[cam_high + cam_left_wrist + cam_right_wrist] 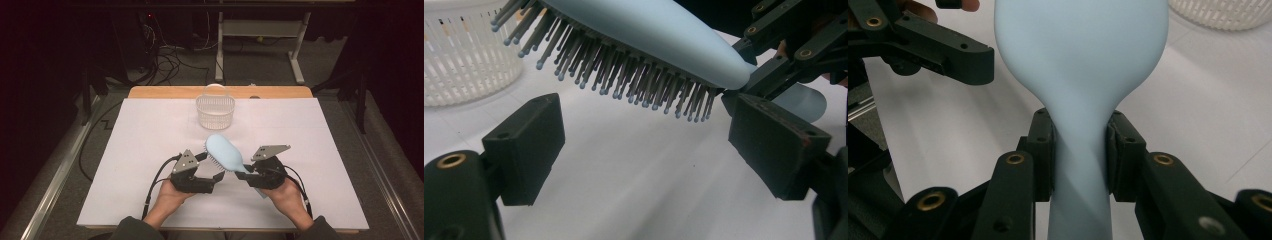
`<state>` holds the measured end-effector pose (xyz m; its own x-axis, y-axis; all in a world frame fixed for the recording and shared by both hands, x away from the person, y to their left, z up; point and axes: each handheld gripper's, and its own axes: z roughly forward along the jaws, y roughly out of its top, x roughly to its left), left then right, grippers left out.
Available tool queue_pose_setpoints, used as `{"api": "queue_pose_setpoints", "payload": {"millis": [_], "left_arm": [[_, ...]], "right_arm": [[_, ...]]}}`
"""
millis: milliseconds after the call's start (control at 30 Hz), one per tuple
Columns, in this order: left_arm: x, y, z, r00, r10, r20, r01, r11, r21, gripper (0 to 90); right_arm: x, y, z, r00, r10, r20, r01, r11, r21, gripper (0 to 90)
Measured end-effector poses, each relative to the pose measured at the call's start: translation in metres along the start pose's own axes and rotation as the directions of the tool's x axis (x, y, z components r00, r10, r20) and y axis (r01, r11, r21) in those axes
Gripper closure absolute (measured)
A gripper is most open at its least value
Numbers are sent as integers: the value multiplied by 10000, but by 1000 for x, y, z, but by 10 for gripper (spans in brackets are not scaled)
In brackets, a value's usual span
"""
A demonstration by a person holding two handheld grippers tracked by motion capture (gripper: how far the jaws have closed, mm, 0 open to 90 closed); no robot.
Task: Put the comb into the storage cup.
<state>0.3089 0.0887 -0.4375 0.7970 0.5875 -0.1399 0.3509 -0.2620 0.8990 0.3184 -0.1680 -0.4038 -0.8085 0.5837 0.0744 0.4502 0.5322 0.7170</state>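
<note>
A light blue hairbrush (225,151) hangs above the white table cover, bristles turned down and to the left. My right gripper (249,173) is shut on the hairbrush (1080,75) at its neck, both pads pressed against the handle. My left gripper (212,166) is open just beneath the brush head. In the left gripper view the hairbrush (644,40) has its bristles above the gap between the left gripper's (644,145) jaws, not touching them. A white slatted basket (215,110) stands beyond the brush at the table's far middle.
The white table cover (150,145) has bare room to the left and right of the hands. A wooden table edge (165,92) runs along the back. Desk legs and cables lie on the floor beyond.
</note>
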Motion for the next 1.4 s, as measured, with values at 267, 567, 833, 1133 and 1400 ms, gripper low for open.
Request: {"api": "queue_pose_setpoints", "payload": {"millis": [267, 567, 833, 1133, 1400], "left_arm": [[-1, 2, 7, 9997, 34, 249, -35, 10000, 66, 141], [-2, 3, 9, 9994, -90, 322, 90, 10000, 7, 140], [-2, 4, 10, 9990, -279, 338, 279, 9996, -23, 141], [-1, 6, 9, 9983, -489, 314, 494, 9987, -151, 141], [-1, 7, 11, 9976, -557, 416, 559, 9984, -28, 139]], "right_arm": [[0, 0, 2, 10000, -57, 12, 57, 10000, -23, 698], [3, 2, 6, 9999, -136, -10, 136, 9999, -30, 697], [6, 3, 8, 9996, -282, 58, 282, 9996, -18, 697], [10, 6, 12, 9988, -462, 154, 462, 9989, -40, 697], [16, 7, 15, 9971, -746, 169, 746, 9972, 3, 699]]}}
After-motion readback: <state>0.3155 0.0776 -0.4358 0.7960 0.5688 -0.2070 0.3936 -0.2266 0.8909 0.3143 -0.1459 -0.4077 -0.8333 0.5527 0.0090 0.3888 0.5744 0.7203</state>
